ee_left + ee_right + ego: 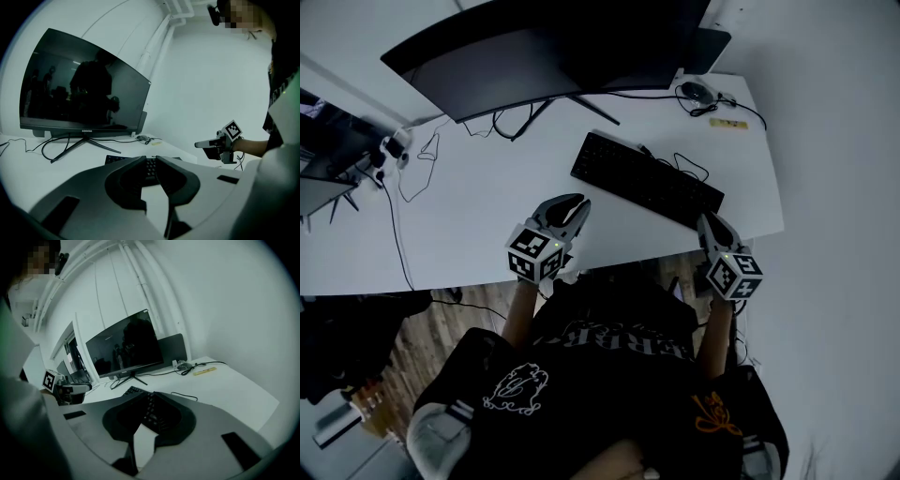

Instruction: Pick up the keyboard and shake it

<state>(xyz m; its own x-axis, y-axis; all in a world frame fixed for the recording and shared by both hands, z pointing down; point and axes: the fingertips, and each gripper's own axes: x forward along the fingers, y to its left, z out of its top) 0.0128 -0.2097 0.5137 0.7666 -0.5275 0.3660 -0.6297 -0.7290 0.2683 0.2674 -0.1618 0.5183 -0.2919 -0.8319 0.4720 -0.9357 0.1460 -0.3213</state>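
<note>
A black keyboard [647, 180] lies at an angle on the white desk [469, 225], its cable trailing off the back edge. My left gripper [579, 202] hovers over the desk's near edge, a little left of the keyboard's near-left end, shut with nothing in it. My right gripper [706, 221] sits at the keyboard's right front corner, tips almost together and empty; whether it touches the keyboard I cannot tell. In the left gripper view the keyboard [114, 159] shows beyond the closed tips [151, 159]. The right gripper view shows the keyboard [133, 391] just past its tips [150, 394].
A wide curved monitor [553, 47] on a splayed stand fills the back of the desk. A mouse [696, 91] and a small yellow strip [728, 123] lie at the back right corner. Loose cables [412, 169] run down the left side. The desk's right edge is close to my right gripper.
</note>
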